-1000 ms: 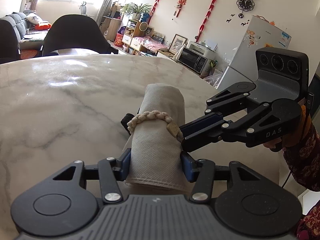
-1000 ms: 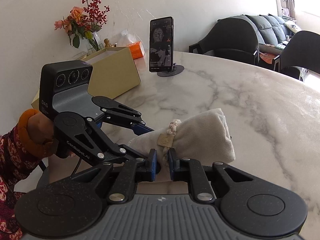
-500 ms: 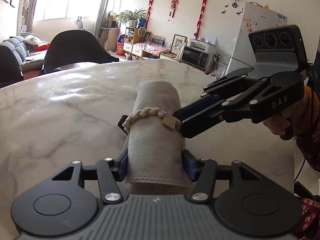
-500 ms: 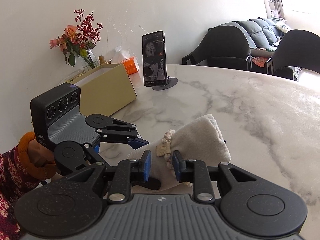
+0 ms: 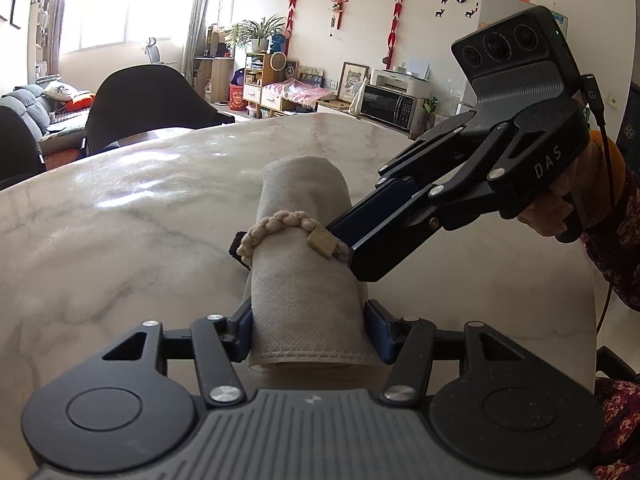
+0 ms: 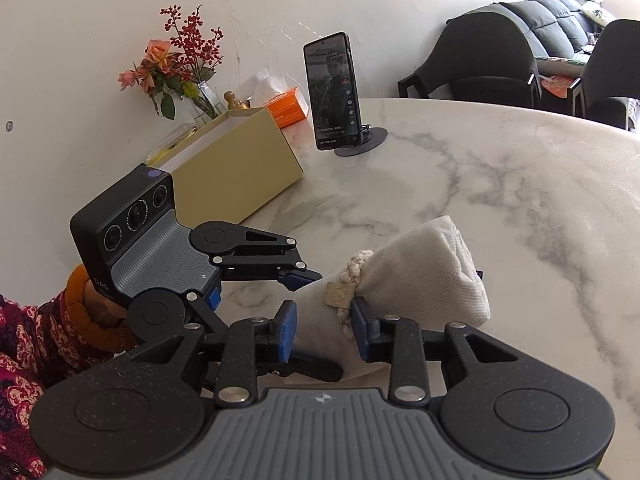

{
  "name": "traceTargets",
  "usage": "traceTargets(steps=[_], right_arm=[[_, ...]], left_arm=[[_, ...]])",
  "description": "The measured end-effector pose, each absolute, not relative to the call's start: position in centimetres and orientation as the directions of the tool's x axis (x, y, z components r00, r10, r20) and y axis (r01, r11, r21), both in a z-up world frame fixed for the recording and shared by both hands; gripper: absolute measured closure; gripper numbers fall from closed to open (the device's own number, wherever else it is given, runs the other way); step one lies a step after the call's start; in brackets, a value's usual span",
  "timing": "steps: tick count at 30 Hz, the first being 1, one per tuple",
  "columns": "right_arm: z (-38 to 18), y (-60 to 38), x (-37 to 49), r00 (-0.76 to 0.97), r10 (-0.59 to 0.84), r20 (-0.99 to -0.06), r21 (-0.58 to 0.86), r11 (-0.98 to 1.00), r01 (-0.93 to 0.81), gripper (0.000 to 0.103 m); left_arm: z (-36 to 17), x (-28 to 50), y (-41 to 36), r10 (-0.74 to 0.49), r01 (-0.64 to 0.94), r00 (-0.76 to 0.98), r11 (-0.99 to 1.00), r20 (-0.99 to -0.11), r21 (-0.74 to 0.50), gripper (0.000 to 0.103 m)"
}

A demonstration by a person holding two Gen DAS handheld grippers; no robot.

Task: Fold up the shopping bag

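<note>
Left wrist view: one rolled beige bag (image 5: 304, 264) lies on the marble table (image 5: 120, 240), pointing away from the camera, bound by one braided cord (image 5: 276, 224) that carries one small square tag (image 5: 322, 242). The left gripper (image 5: 308, 330) is clamped on the near end of the roll, its two blue pads (image 5: 244, 330) pressing the cloth on either side. The right gripper (image 5: 360, 256) comes in from the right with its tips at the cord, just beside the tag.

From the right wrist view the bag (image 6: 420, 280) lies slantwise, one end up and to the right. The right gripper (image 6: 324, 328) has its jaws opening — the cord (image 6: 356, 268) and tag (image 6: 338, 294) sit between its pads (image 6: 288, 332), the right pad close against the cord, the left pad off the cloth. The left gripper (image 6: 304, 280) grips the roll's left end; a hand (image 6: 100, 308) in an orange cuff holds it.

Farther off on the table (image 6: 520, 184) stand one phone (image 6: 330, 90) on a round stand, one tan box (image 6: 236, 168), one orange tissue pack (image 6: 286, 110) and one vase of flowers (image 6: 176, 64) — two dark chairs (image 6: 480, 64) stand at the far right.
</note>
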State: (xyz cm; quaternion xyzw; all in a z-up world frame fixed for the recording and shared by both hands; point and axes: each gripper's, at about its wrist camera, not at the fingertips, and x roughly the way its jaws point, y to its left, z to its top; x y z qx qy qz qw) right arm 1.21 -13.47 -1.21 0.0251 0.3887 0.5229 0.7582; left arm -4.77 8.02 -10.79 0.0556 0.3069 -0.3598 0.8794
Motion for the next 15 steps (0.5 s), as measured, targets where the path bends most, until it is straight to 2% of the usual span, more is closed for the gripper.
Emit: traceTargets(steps=[8, 15], right_arm=[[-2.0, -13.3, 0.9, 0.117, 0.843, -0.525, 0.505, 0.418, -0.755, 0.068], [-0.7, -14.6, 0.6, 0.199, 0.836, -0.512, 0.462, 0.463, -0.756, 0.067]], left_arm=[[-10.8, -4.9, 8.2, -0.592, 0.667, 0.557, 0.737, -0.583, -0.111, 0.046], [-10.8, -4.8, 8.4, -0.596, 0.667, 0.554, 0.736, -0.581, -0.119, 0.046]])
